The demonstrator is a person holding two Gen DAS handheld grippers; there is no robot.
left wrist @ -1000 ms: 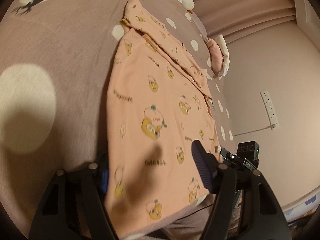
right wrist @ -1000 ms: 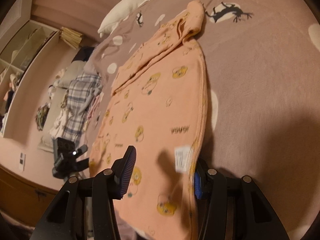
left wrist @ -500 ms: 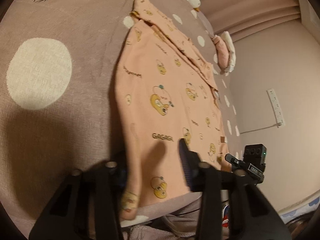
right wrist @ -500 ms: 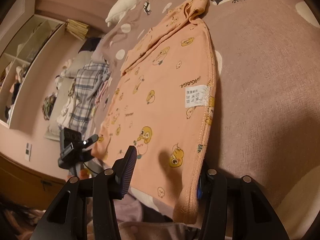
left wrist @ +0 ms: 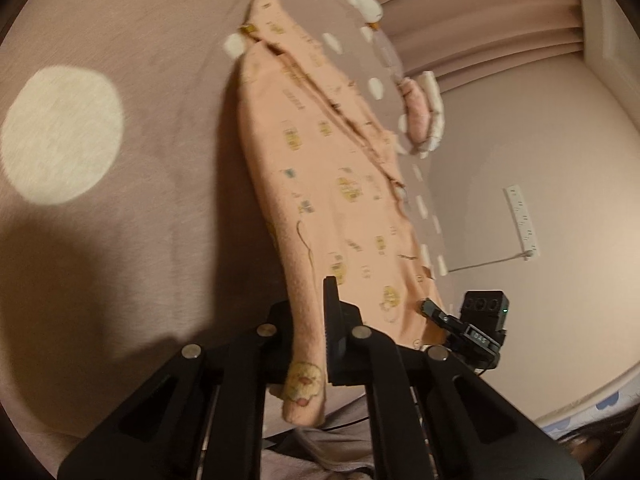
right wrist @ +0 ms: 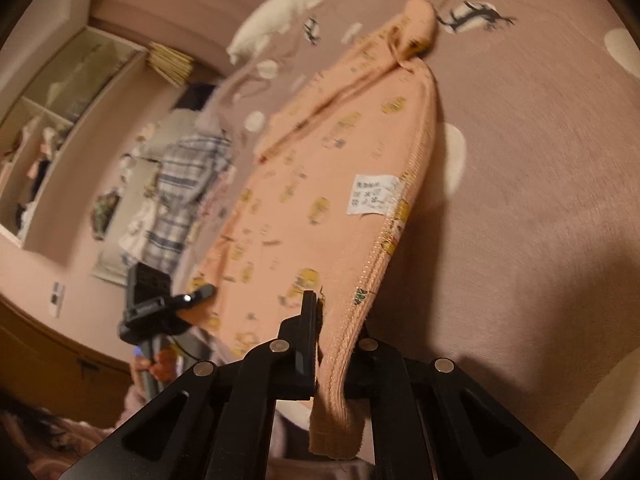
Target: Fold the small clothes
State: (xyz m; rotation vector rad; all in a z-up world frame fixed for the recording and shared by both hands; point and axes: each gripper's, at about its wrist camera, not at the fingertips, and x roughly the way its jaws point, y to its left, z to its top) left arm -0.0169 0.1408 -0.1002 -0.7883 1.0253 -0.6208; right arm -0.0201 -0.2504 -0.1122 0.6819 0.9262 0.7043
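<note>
A small peach garment (left wrist: 320, 168) printed with yellow cartoon figures lies stretched out on a mauve bedspread (left wrist: 120, 200) with white dots. My left gripper (left wrist: 310, 320) is shut on the near left corner of its hem and lifts that edge. My right gripper (right wrist: 332, 320) is shut on the near right corner of the same peach garment (right wrist: 320, 200), by the stitched side seam and a white care label (right wrist: 370, 194). The far end with the folded sleeve still rests on the bed. Each gripper shows in the other's view.
A white pillow (right wrist: 288, 8) lies at the head of the bed. A pink and white cloth bundle (left wrist: 424, 116) sits at the bed's right edge. Plaid clothes (right wrist: 176, 192) are piled left of the bed, with shelves (right wrist: 52, 120) behind. A power strip (left wrist: 522, 220) hangs on the wall.
Both grippers have closed on the garment's near hem corners, which were between open jaws before. The near edge has lifted off the bedspread and the cloth is pulled taut.
</note>
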